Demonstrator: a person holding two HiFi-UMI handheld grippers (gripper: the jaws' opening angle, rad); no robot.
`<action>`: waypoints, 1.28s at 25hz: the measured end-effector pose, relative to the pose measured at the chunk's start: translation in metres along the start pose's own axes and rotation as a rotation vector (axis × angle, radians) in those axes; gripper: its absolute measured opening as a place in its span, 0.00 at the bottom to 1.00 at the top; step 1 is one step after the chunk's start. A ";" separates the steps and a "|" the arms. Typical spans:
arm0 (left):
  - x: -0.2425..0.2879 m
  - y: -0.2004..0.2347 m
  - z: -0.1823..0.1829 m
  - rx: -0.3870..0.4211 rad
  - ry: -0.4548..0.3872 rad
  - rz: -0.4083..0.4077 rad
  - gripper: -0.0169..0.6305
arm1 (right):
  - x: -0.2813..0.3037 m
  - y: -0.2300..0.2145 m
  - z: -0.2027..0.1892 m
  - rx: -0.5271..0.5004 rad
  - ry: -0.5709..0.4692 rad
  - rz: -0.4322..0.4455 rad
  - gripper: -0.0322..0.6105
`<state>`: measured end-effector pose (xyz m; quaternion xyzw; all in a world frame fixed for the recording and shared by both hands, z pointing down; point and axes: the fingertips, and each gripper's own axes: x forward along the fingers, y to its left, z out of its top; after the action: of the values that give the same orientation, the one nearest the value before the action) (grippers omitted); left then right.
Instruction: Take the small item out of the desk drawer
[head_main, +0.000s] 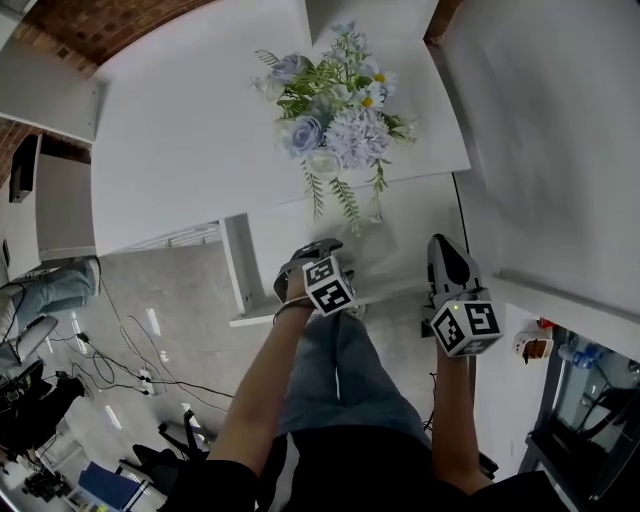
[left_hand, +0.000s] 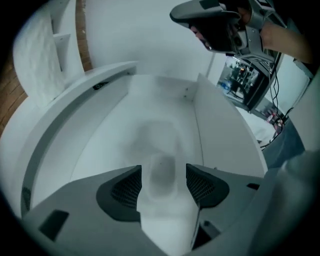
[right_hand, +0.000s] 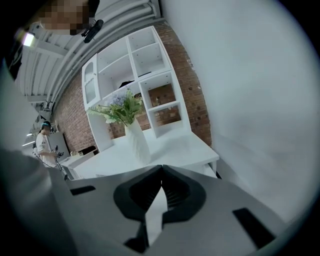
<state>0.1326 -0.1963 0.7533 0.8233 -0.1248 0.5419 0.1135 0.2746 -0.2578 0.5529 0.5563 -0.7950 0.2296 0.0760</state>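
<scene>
Just two grippers (left_hand: 163, 176) (right_hand: 161, 186), one drawer (left_hand: 115, 125)

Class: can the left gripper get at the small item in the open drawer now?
Probably yes: the left gripper is open inside the drawer, and the small item, pale and blurred, lies ahead between its jaws, nothing blocking.

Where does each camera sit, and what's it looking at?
Head view: on the person's head, looking down at the desk, flowers and open drawer; shows arms, legs, left gripper, right gripper.
Left gripper view: rides the left gripper, looking into the drawer; shows its open jaws and the right gripper above.
Right gripper view: rides the right gripper, looking across the desk at flowers and shelf; shows its shut jaws.
Shared: head and right gripper views both see the flowers.
</scene>
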 end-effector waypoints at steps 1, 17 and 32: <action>0.005 -0.001 -0.002 0.014 0.015 -0.008 0.43 | 0.000 0.000 -0.002 0.000 0.007 -0.002 0.05; 0.002 0.001 0.009 0.073 -0.024 0.024 0.28 | -0.012 -0.004 -0.011 0.020 0.019 -0.038 0.05; -0.200 0.054 0.059 -0.299 -0.615 0.362 0.28 | -0.038 0.009 0.060 -0.019 -0.168 -0.101 0.05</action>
<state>0.0898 -0.2500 0.5492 0.8865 -0.3738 0.2567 0.0922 0.2888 -0.2498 0.4834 0.6121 -0.7718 0.1704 0.0257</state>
